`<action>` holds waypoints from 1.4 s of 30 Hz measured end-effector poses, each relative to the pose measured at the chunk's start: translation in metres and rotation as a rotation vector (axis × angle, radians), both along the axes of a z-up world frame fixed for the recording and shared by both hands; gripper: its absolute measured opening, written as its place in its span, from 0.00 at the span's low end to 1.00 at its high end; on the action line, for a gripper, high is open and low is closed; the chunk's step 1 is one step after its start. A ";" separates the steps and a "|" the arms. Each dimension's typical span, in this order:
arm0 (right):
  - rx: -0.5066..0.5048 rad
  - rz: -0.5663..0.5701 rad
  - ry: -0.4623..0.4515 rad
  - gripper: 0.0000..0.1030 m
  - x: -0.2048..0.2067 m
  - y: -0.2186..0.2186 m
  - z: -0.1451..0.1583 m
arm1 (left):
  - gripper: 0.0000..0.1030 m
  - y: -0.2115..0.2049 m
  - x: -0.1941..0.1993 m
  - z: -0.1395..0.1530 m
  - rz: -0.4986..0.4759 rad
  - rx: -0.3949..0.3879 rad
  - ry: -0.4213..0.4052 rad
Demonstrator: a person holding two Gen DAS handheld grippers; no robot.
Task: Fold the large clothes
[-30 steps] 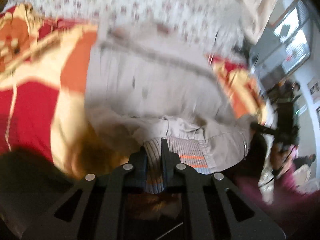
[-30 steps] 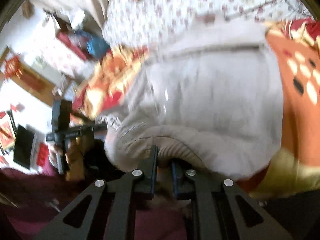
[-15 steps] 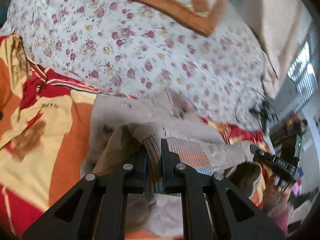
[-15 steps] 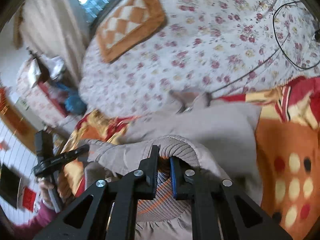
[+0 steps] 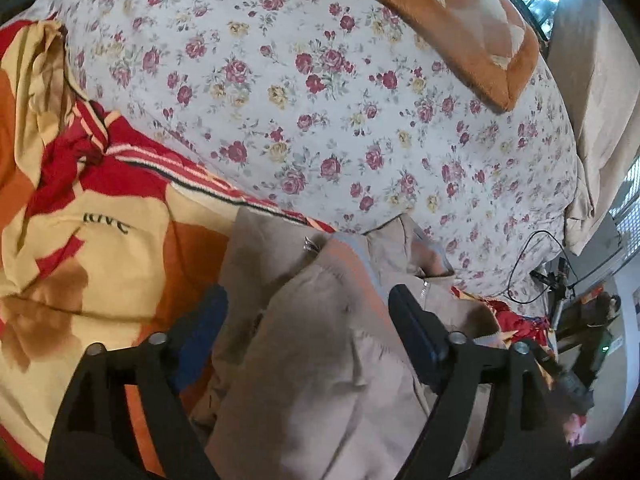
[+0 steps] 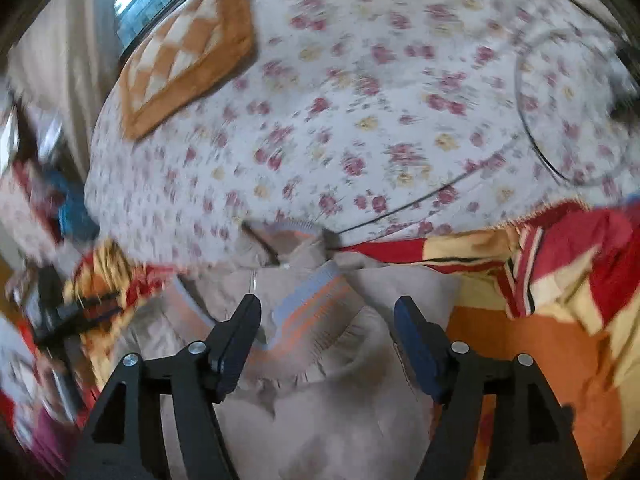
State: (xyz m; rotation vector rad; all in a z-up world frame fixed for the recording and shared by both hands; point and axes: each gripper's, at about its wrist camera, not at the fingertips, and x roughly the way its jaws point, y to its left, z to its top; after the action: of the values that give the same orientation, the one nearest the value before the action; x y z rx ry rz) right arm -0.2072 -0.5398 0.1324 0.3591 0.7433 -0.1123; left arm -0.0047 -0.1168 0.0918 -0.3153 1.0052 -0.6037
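Observation:
A beige zip jacket (image 5: 320, 340) with a grey-and-orange ribbed hem (image 6: 308, 312) lies folded on the red, orange and cream blanket (image 5: 100, 248). My left gripper (image 5: 306, 312) hangs just over it, jaws opening, and the folded cloth lies loose between its fingers without being pressed. My right gripper (image 6: 326, 320) is also opening over the ribbed hem, with the pads standing clear of the fabric. The jacket's zip and collar (image 6: 280, 248) point toward the flowered quilt.
A white quilt with red flowers (image 5: 320, 100) fills the far side of the bed, with an orange checked cushion (image 5: 460, 20) on it. A black cable (image 6: 532, 140) loops over the quilt. Furniture and clutter (image 5: 580, 320) stand past the bed's edge at the right.
Both grippers carried the jacket's ribbed hem forward over the jacket toward its collar, then let go; their jaws went from shut on the hem to wide apart.

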 end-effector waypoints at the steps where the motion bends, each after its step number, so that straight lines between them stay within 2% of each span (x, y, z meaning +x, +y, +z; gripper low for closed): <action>1: -0.050 0.027 0.037 0.73 0.008 0.008 -0.005 | 0.80 -0.002 -0.001 0.000 -0.009 0.012 0.001; 3: -0.153 0.066 0.099 0.73 0.027 0.025 -0.019 | 0.81 -0.007 -0.003 -0.003 -0.032 0.051 -0.004; 6: -0.237 0.133 0.200 0.70 0.048 0.042 -0.040 | 0.81 -0.012 -0.002 -0.010 -0.044 0.081 0.017; 7: -0.274 0.149 0.241 0.49 0.052 0.047 -0.047 | 0.80 -0.013 -0.001 -0.013 -0.046 0.078 0.033; 8: -0.291 0.165 0.253 0.10 0.055 0.050 -0.048 | 0.80 -0.012 0.000 -0.015 -0.044 0.076 0.040; 11: -0.252 0.111 0.154 0.10 0.057 0.038 -0.029 | 0.80 -0.012 0.000 -0.014 -0.033 0.088 0.025; 13: -0.184 0.032 0.072 0.09 0.060 0.020 -0.014 | 0.80 -0.013 -0.002 -0.009 -0.018 0.093 -0.005; 15: -0.132 -0.090 0.037 0.09 0.067 -0.004 -0.010 | 0.81 -0.014 -0.005 -0.004 -0.017 0.090 -0.036; 17: -0.160 -0.203 0.075 0.10 0.077 -0.023 -0.026 | 0.81 -0.017 -0.007 -0.002 -0.036 0.107 -0.053; 19: -0.086 -0.221 0.113 0.13 0.081 -0.035 -0.047 | 0.81 -0.022 -0.009 -0.004 -0.056 0.143 -0.062; 20: -0.045 -0.206 0.141 0.19 0.082 -0.037 -0.056 | 0.81 -0.024 -0.010 -0.005 -0.064 0.161 -0.063; 21: -0.040 -0.206 0.170 0.19 0.080 -0.036 -0.059 | 0.81 -0.026 -0.011 -0.005 -0.074 0.176 -0.062; 23: -0.054 -0.218 0.169 0.39 0.068 -0.033 -0.051 | 0.81 -0.029 -0.013 -0.006 -0.106 0.196 -0.050; 24: -0.056 -0.221 0.155 0.43 0.062 -0.031 -0.046 | 0.81 -0.029 -0.014 -0.006 -0.119 0.195 -0.044; 26: -0.029 -0.199 0.094 0.60 0.044 -0.022 -0.026 | 0.81 -0.029 -0.017 -0.005 -0.155 0.200 -0.026; 28: -0.005 -0.140 0.052 0.66 0.035 -0.010 -0.011 | 0.81 -0.033 -0.019 -0.010 -0.209 0.259 -0.017; 31: -0.043 -0.092 0.048 0.71 0.024 0.011 -0.002 | 0.81 -0.032 -0.022 -0.016 -0.190 0.338 -0.044; 34: -0.106 -0.112 0.098 0.74 0.023 0.018 -0.012 | 0.81 -0.034 -0.016 -0.028 -0.196 0.334 0.003; 36: -0.103 -0.125 0.130 0.74 0.028 0.011 -0.026 | 0.81 -0.033 -0.012 -0.031 -0.161 0.290 0.003; 37: -0.095 -0.145 0.150 0.74 0.031 0.005 -0.034 | 0.74 -0.033 -0.009 -0.030 -0.144 0.266 -0.006; 38: -0.081 -0.160 0.158 0.74 0.033 -0.002 -0.040 | 0.63 -0.035 -0.007 -0.029 -0.141 0.255 -0.012; 39: -0.058 -0.168 0.162 0.73 0.039 -0.010 -0.047 | 0.30 -0.038 -0.004 -0.029 -0.149 0.256 -0.016; 40: -0.042 -0.167 0.169 0.66 0.042 -0.014 -0.050 | 0.18 -0.043 -0.001 -0.030 -0.160 0.276 -0.017; 41: -0.032 -0.158 0.183 0.39 0.047 -0.017 -0.055 | 0.18 -0.046 0.001 -0.031 -0.153 0.292 -0.030; 42: -0.039 -0.145 0.204 0.22 0.054 -0.019 -0.059 | 0.14 -0.048 0.003 -0.031 -0.143 0.290 -0.046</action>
State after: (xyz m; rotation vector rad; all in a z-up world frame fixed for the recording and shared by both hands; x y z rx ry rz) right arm -0.1528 -0.5592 0.0738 0.3677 0.9149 -0.3032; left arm -0.0020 -0.1648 0.0605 0.0268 1.0606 -0.5820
